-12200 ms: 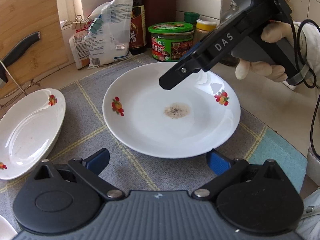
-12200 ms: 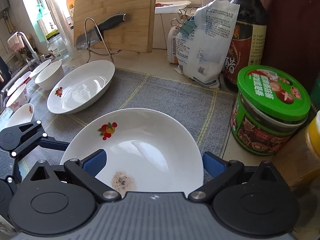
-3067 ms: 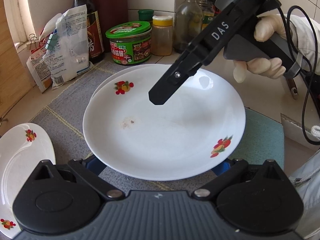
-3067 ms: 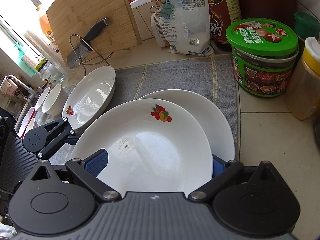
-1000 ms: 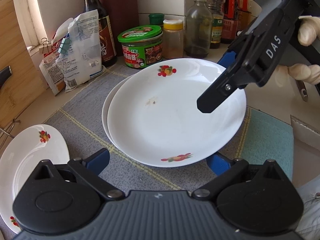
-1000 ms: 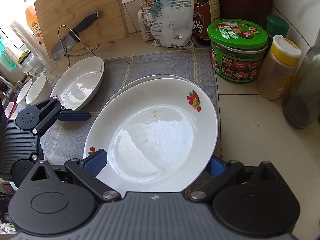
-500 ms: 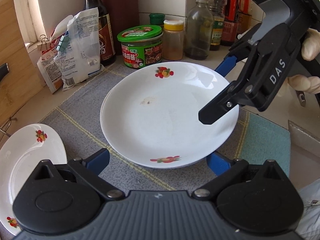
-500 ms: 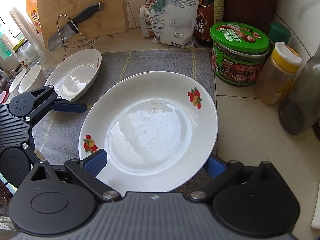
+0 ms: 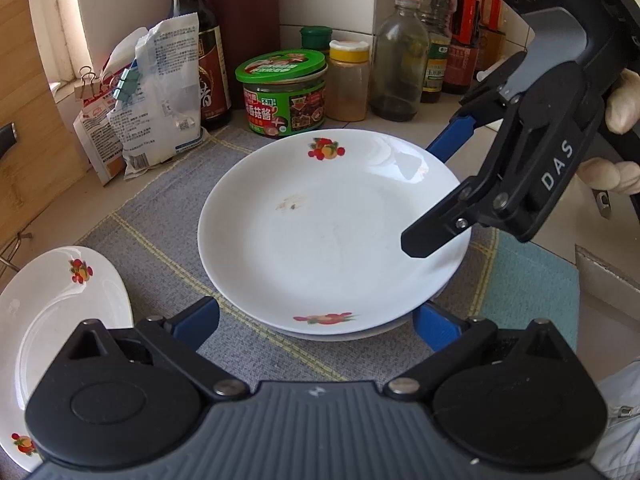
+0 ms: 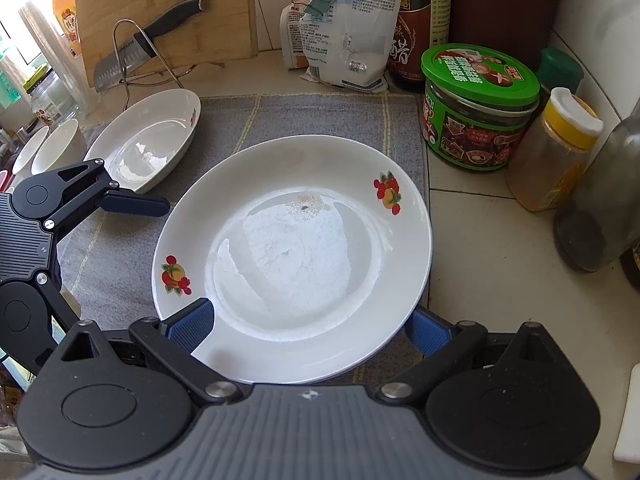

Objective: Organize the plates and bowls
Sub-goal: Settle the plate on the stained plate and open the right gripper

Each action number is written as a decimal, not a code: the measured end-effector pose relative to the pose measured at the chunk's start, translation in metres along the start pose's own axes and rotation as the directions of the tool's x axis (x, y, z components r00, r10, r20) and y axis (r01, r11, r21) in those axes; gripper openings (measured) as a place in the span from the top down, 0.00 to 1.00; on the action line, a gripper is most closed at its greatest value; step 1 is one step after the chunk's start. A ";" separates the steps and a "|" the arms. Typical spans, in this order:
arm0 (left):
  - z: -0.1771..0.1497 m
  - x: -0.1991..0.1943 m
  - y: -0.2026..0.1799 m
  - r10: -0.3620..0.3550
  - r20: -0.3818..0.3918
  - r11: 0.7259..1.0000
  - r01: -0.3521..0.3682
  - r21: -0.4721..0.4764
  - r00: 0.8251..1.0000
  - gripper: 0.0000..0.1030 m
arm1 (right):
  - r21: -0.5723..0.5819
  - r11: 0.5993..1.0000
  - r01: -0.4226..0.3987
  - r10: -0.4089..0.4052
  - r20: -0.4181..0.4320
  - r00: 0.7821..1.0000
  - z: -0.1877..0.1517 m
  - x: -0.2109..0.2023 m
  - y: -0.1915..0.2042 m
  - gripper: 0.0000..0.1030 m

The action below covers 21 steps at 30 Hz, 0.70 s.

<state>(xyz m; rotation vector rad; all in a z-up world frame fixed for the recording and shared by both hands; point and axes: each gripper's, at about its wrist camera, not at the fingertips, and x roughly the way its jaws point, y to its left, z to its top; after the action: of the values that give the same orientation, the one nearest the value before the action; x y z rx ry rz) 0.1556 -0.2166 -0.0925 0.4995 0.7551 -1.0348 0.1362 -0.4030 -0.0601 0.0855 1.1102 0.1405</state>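
A white round plate (image 9: 332, 232) with fruit prints and a small stain lies stacked on a second round plate (image 9: 372, 333), only a sliver of whose rim shows, on the grey mat (image 9: 160, 200). It also shows in the right wrist view (image 10: 292, 256). My left gripper (image 9: 316, 320) is open, its blue fingertips either side of the plate's near rim. My right gripper (image 10: 308, 324) is open around the plate's opposite edge, and shows in the left wrist view (image 9: 436, 196) at the right. A white oval plate (image 9: 60, 320) lies to the left, also seen from the right wrist (image 10: 148, 140).
A green-lidded jar (image 9: 282, 92), yellow-capped jar (image 9: 348, 80), sauce bottles (image 9: 400, 56) and clipped bags (image 9: 156, 96) crowd the back wall. A cutting board (image 10: 160, 8) and a knife on a rack (image 10: 136, 48) stand behind the oval plate. Small bowls (image 10: 52, 148) sit far left.
The top plate has settled flat and centred on the lower one. Both grippers now stand open at its rim, and the right gripper has drawn back to the right.
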 end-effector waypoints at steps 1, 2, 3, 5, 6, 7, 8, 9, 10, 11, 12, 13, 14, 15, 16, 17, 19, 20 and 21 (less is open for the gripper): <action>0.000 0.000 0.000 -0.004 -0.002 1.000 0.004 -0.005 1.000 0.01 | -0.004 1.000 0.002 -0.002 -0.001 1.000 0.000 0.000 0.000 0.00; 0.001 0.001 0.001 -0.009 -0.005 1.000 0.009 -0.011 1.000 0.01 | -0.009 1.000 0.005 -0.005 -0.003 1.000 0.000 0.001 0.001 0.00; 0.001 0.001 0.001 -0.012 -0.008 1.000 0.012 -0.016 1.000 0.01 | -0.013 1.000 0.008 -0.008 -0.004 1.000 0.000 0.001 0.001 0.00; 0.002 0.002 0.001 -0.018 -0.010 1.000 0.017 -0.019 1.000 0.00 | -0.021 1.000 0.013 -0.013 -0.006 1.000 0.000 0.001 0.002 0.00; 0.002 0.002 0.001 -0.019 -0.010 1.000 0.019 -0.017 1.000 0.00 | -0.024 1.000 0.016 -0.016 -0.007 1.000 -0.001 0.002 0.002 0.00; 0.002 0.002 0.001 -0.019 -0.011 1.000 0.019 -0.017 1.000 0.01 | -0.027 0.999 0.018 -0.018 -0.007 1.000 -0.001 0.002 0.002 0.00; 0.002 0.002 0.001 -0.020 -0.012 1.000 0.020 -0.015 1.000 0.01 | -0.029 0.999 0.020 -0.021 -0.008 1.000 -0.001 0.002 0.002 0.00; 0.002 0.002 0.001 -0.021 -0.012 1.000 0.021 -0.013 1.000 0.01 | -0.033 0.999 0.023 -0.023 -0.008 1.000 -0.001 0.002 0.002 0.00; 0.002 0.002 0.001 -0.021 -0.012 1.000 0.021 -0.012 1.000 0.01 | -0.035 0.999 0.025 -0.026 -0.009 1.000 -0.001 0.002 0.003 0.00; 0.002 0.003 0.001 -0.021 -0.012 1.000 0.021 -0.012 1.000 0.01 | -0.037 0.999 0.028 -0.028 -0.009 1.000 -0.001 0.003 0.003 0.00; 0.002 0.003 0.001 -0.022 -0.012 1.000 0.022 -0.012 1.000 0.01 | -0.040 0.999 0.030 -0.030 -0.009 1.000 -0.001 0.003 0.003 0.00; 0.001 0.003 0.000 -0.023 -0.013 1.000 0.023 -0.012 1.000 0.01 | -0.044 0.999 0.031 -0.032 -0.010 0.999 -0.001 0.003 0.003 0.00; 0.002 0.004 0.000 -0.024 -0.014 1.000 0.024 -0.012 1.000 0.01 | -0.046 0.998 0.034 -0.034 -0.010 0.999 -0.001 0.003 0.004 0.00; 0.002 0.004 0.000 -0.024 -0.015 1.000 0.024 -0.012 1.000 0.01 | -0.047 0.998 0.035 -0.036 -0.010 0.999 -0.001 0.003 0.004 0.00; 0.001 0.004 0.000 -0.023 -0.014 1.000 0.023 -0.011 1.000 0.01 | -0.048 0.998 0.038 -0.038 -0.007 0.999 -0.001 0.003 0.004 0.00; 0.001 0.004 0.000 -0.024 -0.014 1.000 0.024 -0.010 1.000 0.01 | -0.048 0.998 0.041 -0.041 -0.004 0.999 -0.001 0.003 0.004 0.00; 0.000 0.005 0.000 -0.029 -0.016 0.999 0.029 -0.014 0.999 0.01 | -0.057 0.997 0.052 -0.052 0.000 0.999 -0.002 0.003 0.005 0.00; 0.001 0.005 0.000 -0.031 -0.017 0.999 0.031 -0.016 0.999 0.01 | -0.060 0.997 0.057 -0.057 0.000 0.998 -0.003 0.003 0.006 0.00; 0.001 0.005 0.001 -0.034 -0.019 0.999 0.034 -0.017 0.999 0.01 | -0.063 0.996 0.060 -0.060 0.001 0.998 -0.003 0.003 0.006 0.00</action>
<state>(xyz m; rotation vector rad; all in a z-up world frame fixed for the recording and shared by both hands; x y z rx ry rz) 0.1578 -0.2199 -0.0960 0.4847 0.7914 -1.0559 0.1340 -0.3967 -0.0634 -0.0045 1.1070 0.1222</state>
